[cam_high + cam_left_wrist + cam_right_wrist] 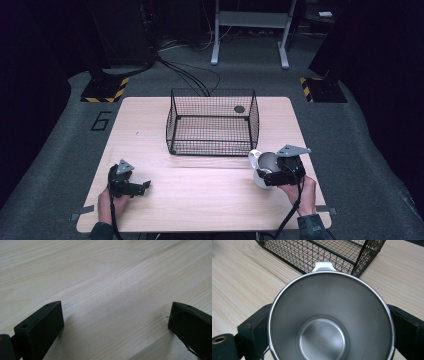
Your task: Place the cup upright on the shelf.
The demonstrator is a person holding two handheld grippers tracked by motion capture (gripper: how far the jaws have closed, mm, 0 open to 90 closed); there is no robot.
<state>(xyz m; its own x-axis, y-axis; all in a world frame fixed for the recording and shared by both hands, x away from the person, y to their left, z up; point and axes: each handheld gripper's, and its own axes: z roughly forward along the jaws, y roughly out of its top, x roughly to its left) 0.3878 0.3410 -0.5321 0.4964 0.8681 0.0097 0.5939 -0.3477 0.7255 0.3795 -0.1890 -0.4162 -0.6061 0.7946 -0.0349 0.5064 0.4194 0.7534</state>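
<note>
While clamped on mug [332, 320] near right table [200, 200] edge by right gripper [280, 172], risks catching handle on near basket [212, 122] wall if lifted too low. Left gripper [116, 322] spread open, empty, near left.

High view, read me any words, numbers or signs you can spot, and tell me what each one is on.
"6": a large dark numeral on the grey floor, left of the table.
Yellow and black warning stripes, no wording, on the two stand feet on the floor beyond the table.
Nothing readable on the mug, the wire basket or either gripper.
</note>
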